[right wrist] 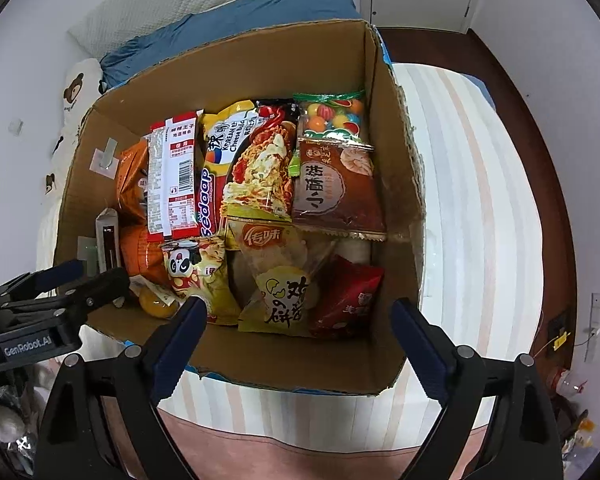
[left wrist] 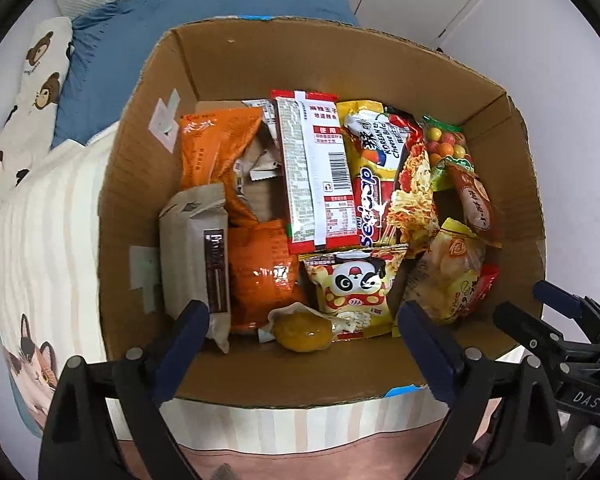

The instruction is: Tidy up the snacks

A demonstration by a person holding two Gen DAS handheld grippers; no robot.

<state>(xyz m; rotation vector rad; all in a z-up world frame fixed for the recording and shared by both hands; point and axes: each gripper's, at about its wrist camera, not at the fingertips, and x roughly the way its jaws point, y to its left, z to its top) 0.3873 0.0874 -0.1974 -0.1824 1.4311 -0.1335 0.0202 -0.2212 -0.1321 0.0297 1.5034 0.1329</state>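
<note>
left claw (left wrist: 302,320) spread wide, empty, above snack-filled cardboard box (left wrist: 148,184).

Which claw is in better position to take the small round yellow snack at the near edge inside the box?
Likely the left claw. It is open, and the yellow snack lies directly between its fingers at the near wall of the cardboard box. The right claw, also open, faces the packets further right.
</note>
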